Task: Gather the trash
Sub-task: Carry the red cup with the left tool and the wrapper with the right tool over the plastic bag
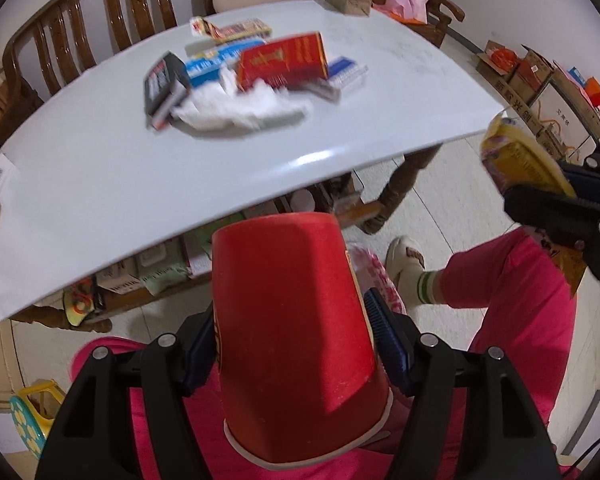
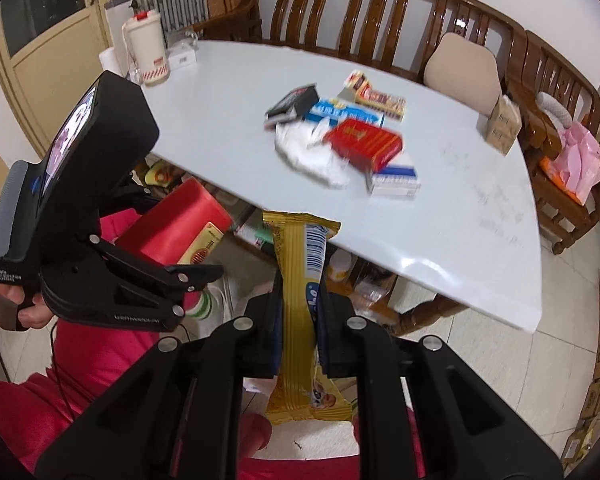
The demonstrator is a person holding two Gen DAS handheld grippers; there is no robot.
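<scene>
Left gripper (image 1: 296, 336) clamped on red cup (image 1: 292, 320), right gripper (image 2: 298, 320) clamped on yellow wrapper (image 2: 302, 292), barcode shown, lettering blurred, boxes (image 2: 364, 142) left on desk (image 2: 460, 216).

Two grippers are at work: the left gripper (image 1: 296, 344) carries one red paper cup (image 1: 296, 328), and the right gripper (image 2: 300, 332) carries one yellow snack wrapper (image 2: 304, 304). On the one white table (image 2: 460, 216) I count five small boxes in the heap: one red box (image 2: 366, 142), one black box (image 2: 294, 104), one blue box (image 2: 346, 114), one blue-and-white box (image 2: 394, 182) and one red-and-cream box (image 2: 376, 96). One crumpled white tissue (image 2: 312, 150) lies among them. One brown carton (image 2: 500, 124) sits near the far edge, and one cream jug (image 2: 146, 50) at a corner. One long wooden bench (image 2: 340, 4) runs behind, bearing one beige cushion (image 2: 464, 68). One pink bag (image 2: 580, 160) rests on one wooden chair (image 2: 564, 200).
</scene>
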